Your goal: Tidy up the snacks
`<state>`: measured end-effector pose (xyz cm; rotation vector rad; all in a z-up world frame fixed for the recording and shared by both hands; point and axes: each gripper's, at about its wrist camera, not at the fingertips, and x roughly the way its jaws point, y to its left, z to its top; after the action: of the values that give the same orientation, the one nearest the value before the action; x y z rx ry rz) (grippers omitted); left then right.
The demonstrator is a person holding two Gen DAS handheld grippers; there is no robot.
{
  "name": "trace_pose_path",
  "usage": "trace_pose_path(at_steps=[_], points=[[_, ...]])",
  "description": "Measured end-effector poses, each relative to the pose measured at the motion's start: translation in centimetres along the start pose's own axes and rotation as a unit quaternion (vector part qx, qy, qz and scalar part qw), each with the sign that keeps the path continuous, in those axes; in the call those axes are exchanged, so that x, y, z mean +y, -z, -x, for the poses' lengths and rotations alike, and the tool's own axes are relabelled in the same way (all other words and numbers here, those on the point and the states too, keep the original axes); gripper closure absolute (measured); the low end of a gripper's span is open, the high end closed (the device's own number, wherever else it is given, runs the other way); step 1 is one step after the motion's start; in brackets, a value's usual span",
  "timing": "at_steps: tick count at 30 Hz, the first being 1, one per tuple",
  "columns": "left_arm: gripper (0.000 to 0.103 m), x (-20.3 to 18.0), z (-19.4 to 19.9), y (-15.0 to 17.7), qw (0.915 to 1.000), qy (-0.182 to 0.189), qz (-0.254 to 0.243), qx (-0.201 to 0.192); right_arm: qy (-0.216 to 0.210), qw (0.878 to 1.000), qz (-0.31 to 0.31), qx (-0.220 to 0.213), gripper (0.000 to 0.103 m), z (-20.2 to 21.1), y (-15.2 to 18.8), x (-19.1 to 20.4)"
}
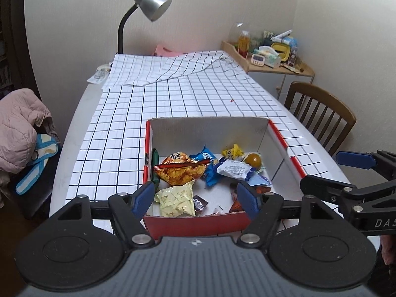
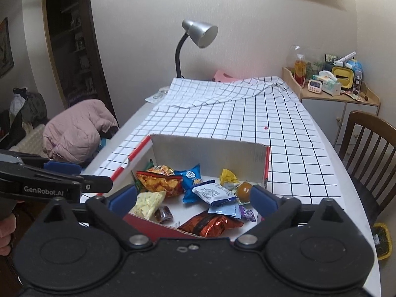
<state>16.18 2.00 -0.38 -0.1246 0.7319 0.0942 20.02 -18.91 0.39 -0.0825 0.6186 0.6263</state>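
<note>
A red cardboard box (image 1: 198, 225) with white inner walls sits at the near edge of the checked tablecloth, also in the right wrist view (image 2: 210, 148). It holds several snacks: an orange chip bag (image 1: 179, 169) (image 2: 158, 180), a pale yellow packet (image 1: 177, 198) (image 2: 148, 203), blue packets (image 1: 206, 158) (image 2: 191, 178), a white wrapper (image 1: 234, 169) (image 2: 212, 193), a yellow packet (image 1: 232, 151) (image 2: 228, 177), a brown round snack (image 1: 254, 159) (image 2: 245, 188) and a red foil bag (image 2: 210, 225). My left gripper (image 1: 195, 198) is open and empty above the box's near side. My right gripper (image 2: 195, 203) is open and empty above it too.
A silver desk lamp (image 1: 151, 5) stands at the table's far end by folded cloth (image 1: 173, 66). A wooden chair (image 1: 319, 113) is at the right. A pink jacket (image 1: 19, 128) lies on a seat at the left. A cluttered shelf (image 1: 269, 54) stands far right.
</note>
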Motion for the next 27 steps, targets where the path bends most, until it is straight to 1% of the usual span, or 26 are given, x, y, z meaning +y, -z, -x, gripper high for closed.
trace_pose_path(at_steps=[3,5,7,9,15,19,24,27], points=[[0.029,0.0,1.0,0.3,1.0,0.007,0.003,-0.005,0.0,1.0,0.0,-0.011,0.0,0.9,0.2,0.3],[0.027,0.1,1.6,0.5,0.9999,0.011,0.005,-0.009,-0.001,1.0,-0.004,-0.014,0.0,1.4,0.3,0.4],[0.02,0.0,2.0,0.7,0.9998,0.013,0.007,-0.013,-0.002,1.0,-0.007,-0.019,0.0,1.9,0.4,0.6],[0.018,0.1,2.4,1.1,0.9997,0.011,0.01,-0.018,-0.001,1.0,-0.007,-0.024,0.0,2.4,0.6,0.8],[0.015,0.1,3.3,1.7,0.9995,0.014,0.018,-0.021,0.011,0.999,0.002,-0.037,0.0,3.8,1.1,1.4],[0.015,0.3,3.9,2.1,0.9991,0.015,0.03,-0.025,0.019,0.999,-0.007,-0.041,0.0,4.5,1.2,1.5],[0.015,0.1,4.4,2.2,0.9992,0.011,0.029,-0.025,0.029,0.999,-0.018,-0.042,0.0,4.8,1.4,1.5],[0.015,-0.1,4.5,2.4,0.9992,0.003,0.028,-0.027,0.04,0.998,-0.015,-0.049,0.0,5.1,1.6,1.8]])
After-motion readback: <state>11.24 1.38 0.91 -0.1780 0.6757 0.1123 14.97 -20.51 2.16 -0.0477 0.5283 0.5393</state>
